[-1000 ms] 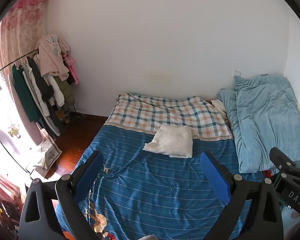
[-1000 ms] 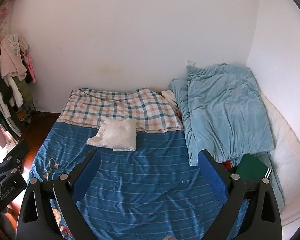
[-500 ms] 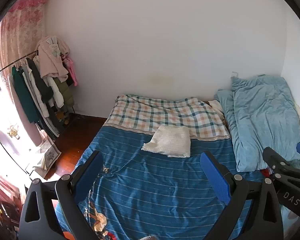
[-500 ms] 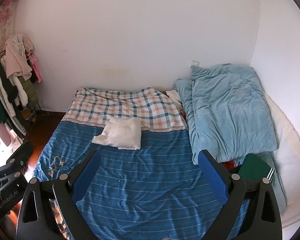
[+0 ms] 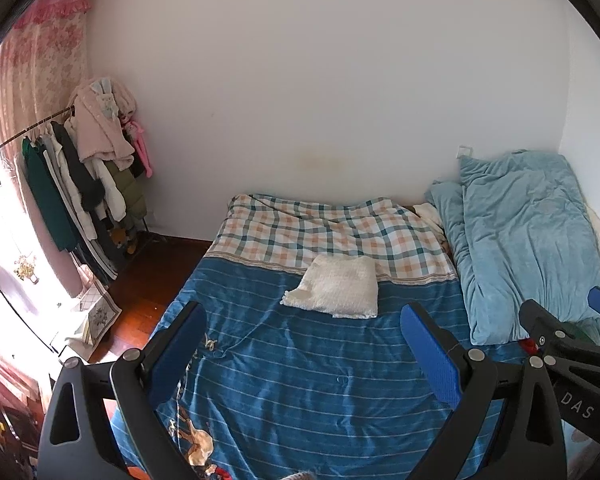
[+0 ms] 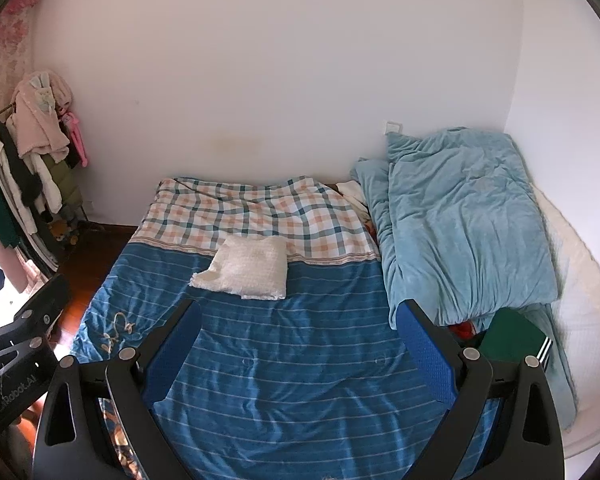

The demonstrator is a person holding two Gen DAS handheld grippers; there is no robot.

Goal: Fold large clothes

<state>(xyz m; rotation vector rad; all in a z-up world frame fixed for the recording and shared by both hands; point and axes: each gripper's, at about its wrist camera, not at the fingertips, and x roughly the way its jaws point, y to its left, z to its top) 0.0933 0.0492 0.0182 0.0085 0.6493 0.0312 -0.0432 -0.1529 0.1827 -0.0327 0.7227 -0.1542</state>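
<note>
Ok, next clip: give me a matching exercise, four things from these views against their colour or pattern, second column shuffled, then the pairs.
Things:
1. folded fluffy garment
2. bunched quilt
3. far end of the bedcover
4. near part of the bedcover

Colours:
A. blue with thin pale stripes
B. cream white
C. orange and green check
D. light blue

Pairs: 1-B, 2-D, 3-C, 4-A
</note>
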